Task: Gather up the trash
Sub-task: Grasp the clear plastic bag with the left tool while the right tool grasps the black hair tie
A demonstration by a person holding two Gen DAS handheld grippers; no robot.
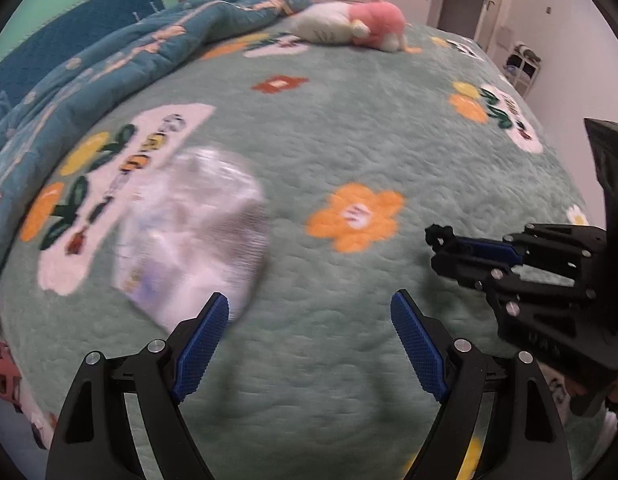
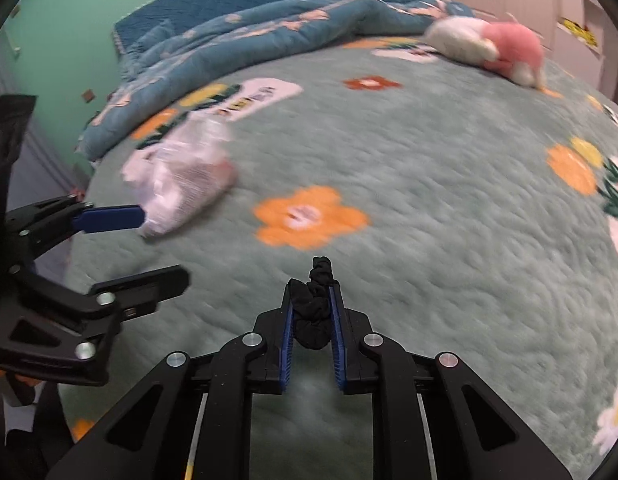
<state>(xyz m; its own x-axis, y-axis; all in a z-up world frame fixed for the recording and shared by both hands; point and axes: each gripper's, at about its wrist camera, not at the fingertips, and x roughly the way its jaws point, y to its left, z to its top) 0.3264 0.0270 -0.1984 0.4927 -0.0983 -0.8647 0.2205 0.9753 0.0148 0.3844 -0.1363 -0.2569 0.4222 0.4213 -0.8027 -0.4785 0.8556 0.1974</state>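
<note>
1. the crumpled clear plastic wrapper (image 1: 189,232) lies on the green flowered bedspread (image 1: 349,140), just ahead of the left gripper (image 1: 309,316), whose jaws stand wide and hold nothing.
2. it sits left of the gap, by the left finger; closing there would likely nudge the light film away.
3. the right gripper (image 2: 313,312) is clamped narrow on bunched black fabric (image 2: 315,304), which may slip out if jolted.
4. soft bedding could get pinched along with the wrapper.
5. the pink plush toy (image 1: 373,24) lies well apart.
</note>
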